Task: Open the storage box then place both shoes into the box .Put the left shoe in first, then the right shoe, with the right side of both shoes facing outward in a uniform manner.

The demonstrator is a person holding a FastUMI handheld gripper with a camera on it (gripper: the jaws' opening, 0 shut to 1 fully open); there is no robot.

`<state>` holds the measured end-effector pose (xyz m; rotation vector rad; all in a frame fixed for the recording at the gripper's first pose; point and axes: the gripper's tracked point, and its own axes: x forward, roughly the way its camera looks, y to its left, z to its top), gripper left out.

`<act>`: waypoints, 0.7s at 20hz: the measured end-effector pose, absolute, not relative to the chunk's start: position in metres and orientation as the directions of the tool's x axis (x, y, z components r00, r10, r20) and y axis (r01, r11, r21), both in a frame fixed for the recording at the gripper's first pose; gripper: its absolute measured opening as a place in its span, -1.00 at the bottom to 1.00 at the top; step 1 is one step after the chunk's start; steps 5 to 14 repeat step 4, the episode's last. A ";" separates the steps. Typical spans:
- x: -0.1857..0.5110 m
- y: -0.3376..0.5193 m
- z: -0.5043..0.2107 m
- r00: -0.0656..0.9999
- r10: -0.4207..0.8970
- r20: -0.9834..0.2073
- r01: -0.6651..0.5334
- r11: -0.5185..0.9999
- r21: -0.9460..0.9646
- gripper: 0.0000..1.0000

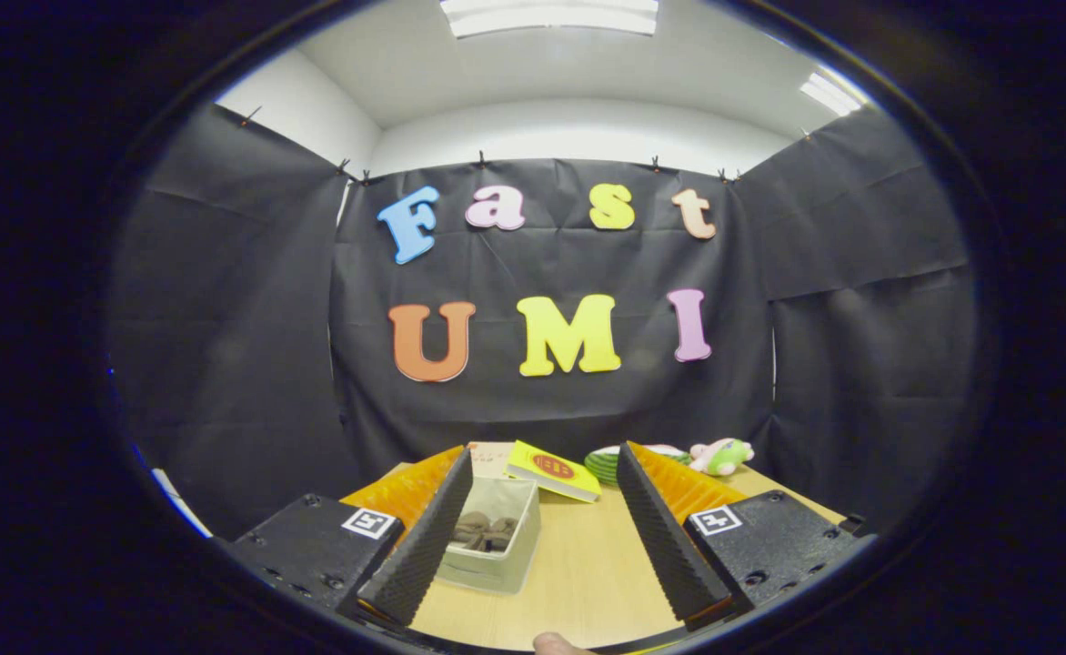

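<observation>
The gripper (542,537) hangs with fingers spread wide and holding nothing above a pale wooden table (588,573). Between them, by the left finger, an open grey fabric storage box (497,550) holds dark brown shoes (485,532). Beyond lie a yellow book (553,470), a green striped object (608,464) and a pink-green plush toy (722,455), below black cloth walls and white ceiling lights (548,14).

gripper (542,537), ridged fingers (424,537); 2 square-marker tags, screwed mounts

I see a pale, matt wood-grain table (578,564). At 11 o'clock from the parted fingers (424,537), ridged and matt, sits the storage box (497,559) in dull smooth plastic. At 12 lies a glossy paper booklet (553,470); at 1, a soft plush toy (722,455).
</observation>
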<state>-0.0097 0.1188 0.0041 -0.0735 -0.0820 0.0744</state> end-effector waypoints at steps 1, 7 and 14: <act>-0.010 0.120 0.003 0.994 0.076 0.083 -0.069 0.994 -0.084 1.00; -0.012 0.128 -0.010 0.993 0.105 0.056 -0.099 0.990 -0.101 1.00; -0.012 0.128 -0.010 0.993 0.105 0.056 -0.099 0.990 -0.101 1.00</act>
